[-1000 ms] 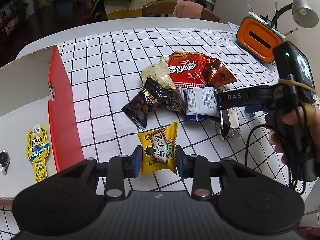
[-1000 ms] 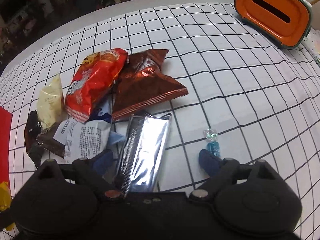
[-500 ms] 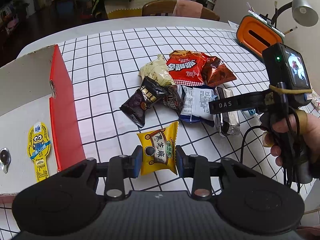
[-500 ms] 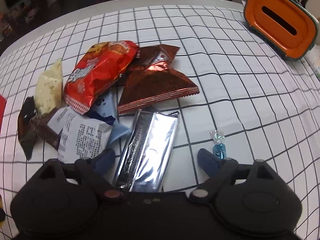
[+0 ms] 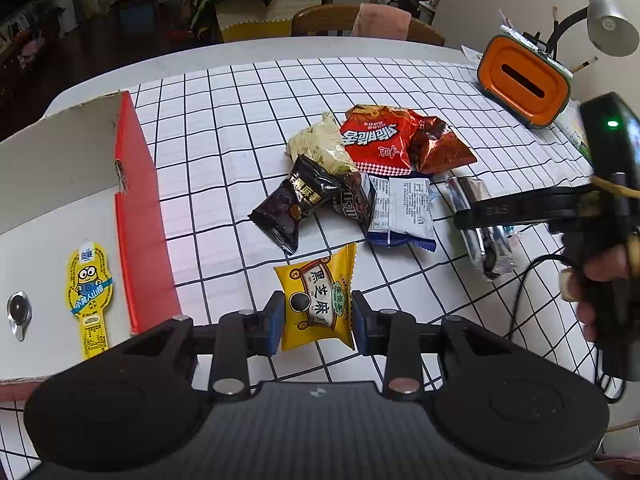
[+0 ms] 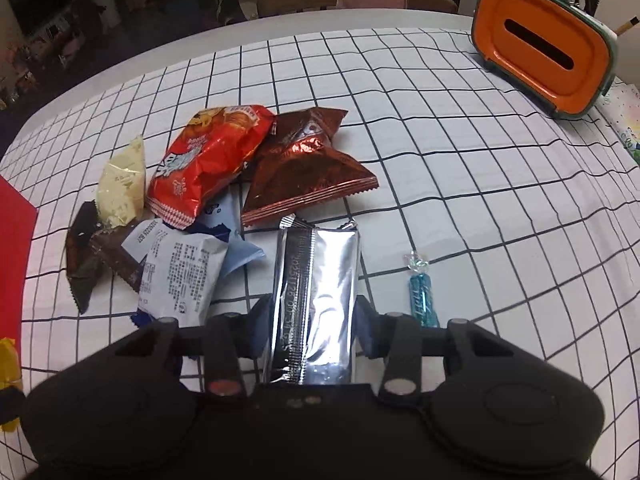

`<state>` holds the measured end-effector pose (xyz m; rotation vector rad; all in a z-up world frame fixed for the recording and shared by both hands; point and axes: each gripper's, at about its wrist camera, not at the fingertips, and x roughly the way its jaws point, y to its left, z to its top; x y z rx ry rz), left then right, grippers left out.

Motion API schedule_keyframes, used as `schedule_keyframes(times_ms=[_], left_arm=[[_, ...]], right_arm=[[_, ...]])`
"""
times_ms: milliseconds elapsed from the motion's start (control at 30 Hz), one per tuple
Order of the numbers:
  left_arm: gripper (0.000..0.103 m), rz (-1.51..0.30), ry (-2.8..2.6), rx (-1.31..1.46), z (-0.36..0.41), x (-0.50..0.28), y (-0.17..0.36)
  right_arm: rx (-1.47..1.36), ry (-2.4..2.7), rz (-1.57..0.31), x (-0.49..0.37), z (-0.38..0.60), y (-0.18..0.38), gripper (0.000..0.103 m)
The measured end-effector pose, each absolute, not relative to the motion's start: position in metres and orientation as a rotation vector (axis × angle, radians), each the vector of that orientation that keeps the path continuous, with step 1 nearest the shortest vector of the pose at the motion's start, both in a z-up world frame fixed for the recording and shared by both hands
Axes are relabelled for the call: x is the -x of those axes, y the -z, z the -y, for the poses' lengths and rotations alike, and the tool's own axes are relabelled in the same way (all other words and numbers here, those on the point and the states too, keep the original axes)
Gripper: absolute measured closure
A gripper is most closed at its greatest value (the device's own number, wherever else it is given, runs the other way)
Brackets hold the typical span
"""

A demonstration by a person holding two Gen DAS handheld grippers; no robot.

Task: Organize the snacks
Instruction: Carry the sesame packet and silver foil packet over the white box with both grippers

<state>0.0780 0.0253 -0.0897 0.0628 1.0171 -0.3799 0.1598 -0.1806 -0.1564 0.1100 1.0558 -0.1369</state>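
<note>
Left gripper (image 5: 317, 322): blue-padded black fingers pressed against both sides of the yellow sesame packet (image 5: 317, 306), low centre of the left wrist view; the packet is a puffy, glossy pillow pouch with crimped ends and black characters.
Right gripper (image 6: 312, 326): fingers closed in against the silver foil pack (image 6: 316, 300), lower centre of the right wrist view; the pack is long, flat and mirror-like, with a ridged seam running down its length and serrated ends.
Snack pile: centre of both views, packets overlapping on the table.
Red chip bag (image 6: 208, 164): crinkled, shiny, puffed, lying partly over its neighbours.
Brown foil bag (image 6: 308, 172): metallic, triangular outline, crimped bottom edge, just beside the red bag.
Cream pouch (image 5: 318, 148): pale, wrinkled, at the pile's upper left.
Black wrapper (image 5: 294, 204): dark, glossy, twisted, left of centre.
White printed packet (image 6: 182, 276): matte, small text, over a blue wrapper, just left of the silver pack.
Blue candy (image 6: 420, 298): small, cylindrical, twisted clear end, just right of the right gripper's finger.
Cardboard box (image 5: 80, 208): left edge of the left wrist view, grey inner flap with a cartoon sticker, red outer face.
Tablecloth (image 6: 460, 160): white with a black grid, smooth.
Orange container (image 6: 544, 40): upper right, rounded plastic, dark slot in its face.
</note>
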Motion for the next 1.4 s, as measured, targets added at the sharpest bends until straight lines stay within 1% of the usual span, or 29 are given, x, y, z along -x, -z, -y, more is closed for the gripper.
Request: schedule_keyframes(times_ms=[267,400,667,1033,1400], left_arm=[[0.070,-0.991,0.368,-0.052,-0.040,-0.076,0.067],[0.070,-0.978,0.343,-0.041,-0.057,-0.078,0.052],[0.070,-0.929,0.271,-0.054,-0.103,-0.084,0.027],[0.070,-0.913,0.142,-0.078,-0.190,-0.099,0.021],[0.070,-0.983,0.060,-0.096,-0.260,-0.119,0.041]], right_arm=[[-0.116,0.017,-1.006,-0.136,0.157,0.106,0.061],[-0.098,-0.069,-0.975,-0.121,0.149,0.069,0.061],[-0.042,-0.229,-0.940,-0.129,0.079,0.041,0.061],[0.025,-0.342,-0.926,-0.155,-0.025,0.046,0.061],[0.106,-0.430,-0.973,-0.185,-0.116,0.076,0.061]])
